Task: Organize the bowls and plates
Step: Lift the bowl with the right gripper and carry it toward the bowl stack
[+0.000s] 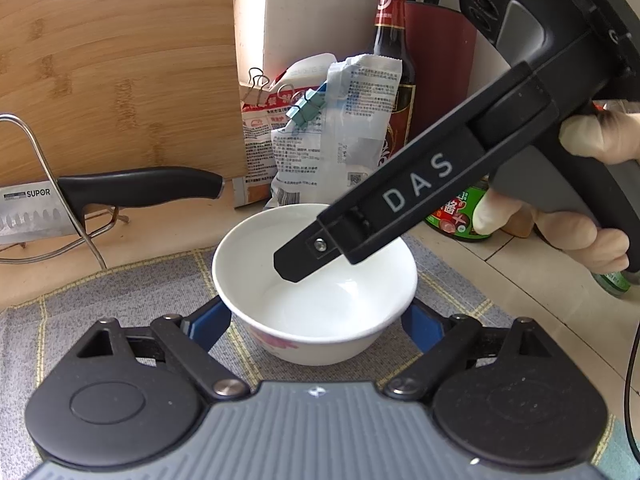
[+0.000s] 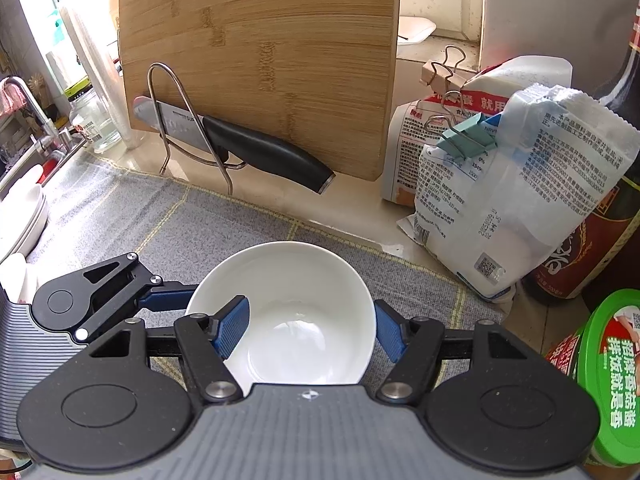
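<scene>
Grey gripper [image 2: 310, 330], white bowl [image 2: 304, 320], checked mat [image 2: 224, 220]

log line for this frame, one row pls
stage: handing over bowl | left claw: open around bowl's sides | right claw: open, one finger inside rim | bowl: upright on grey mat

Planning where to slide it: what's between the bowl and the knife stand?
Only bare grey mat, then a strip of counter, lies between the bowl and the knife stand, seen in the right wrist view.
</scene>
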Demonstrator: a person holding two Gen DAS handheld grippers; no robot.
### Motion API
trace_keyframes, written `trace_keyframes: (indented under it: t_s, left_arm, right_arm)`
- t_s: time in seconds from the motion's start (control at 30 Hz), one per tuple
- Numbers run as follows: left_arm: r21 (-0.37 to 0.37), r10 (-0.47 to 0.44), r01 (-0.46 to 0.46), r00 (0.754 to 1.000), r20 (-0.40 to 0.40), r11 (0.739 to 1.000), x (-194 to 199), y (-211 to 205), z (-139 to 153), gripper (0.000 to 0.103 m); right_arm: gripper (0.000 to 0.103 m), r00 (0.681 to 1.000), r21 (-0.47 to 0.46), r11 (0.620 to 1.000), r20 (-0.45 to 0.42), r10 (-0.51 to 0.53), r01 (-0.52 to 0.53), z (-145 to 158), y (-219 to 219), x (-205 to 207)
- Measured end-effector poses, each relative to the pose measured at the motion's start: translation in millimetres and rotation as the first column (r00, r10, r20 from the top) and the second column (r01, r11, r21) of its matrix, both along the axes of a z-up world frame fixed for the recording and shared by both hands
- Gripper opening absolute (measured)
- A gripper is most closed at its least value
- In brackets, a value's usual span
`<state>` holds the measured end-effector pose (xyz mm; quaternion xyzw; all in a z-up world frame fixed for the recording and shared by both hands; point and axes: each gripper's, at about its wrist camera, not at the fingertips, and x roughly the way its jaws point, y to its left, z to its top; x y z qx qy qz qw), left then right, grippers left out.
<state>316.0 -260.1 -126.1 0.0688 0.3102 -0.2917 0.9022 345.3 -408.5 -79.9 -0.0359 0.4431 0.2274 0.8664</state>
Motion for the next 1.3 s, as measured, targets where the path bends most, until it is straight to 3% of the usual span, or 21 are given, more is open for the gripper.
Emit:
trace_keyframes:
  t_s: [0.7, 1.3]
  left_arm:
    - [0.020, -0.003, 0.004, 1.000, -0.023, 1.000, 0, 2, 2, 0.092]
    - [0.035, 0.048, -0.047, 0.998, -0.044, 0.998, -46, 27, 40, 0.091]
  right_arm:
    - [0.078, 1.000, 0.038, 0.999, -0.003, 0.011, -0.011, 6, 0, -6]
    - [0.078, 0.996, 0.059, 0.994, 0.009, 0.088, -0.088, 26, 19, -51]
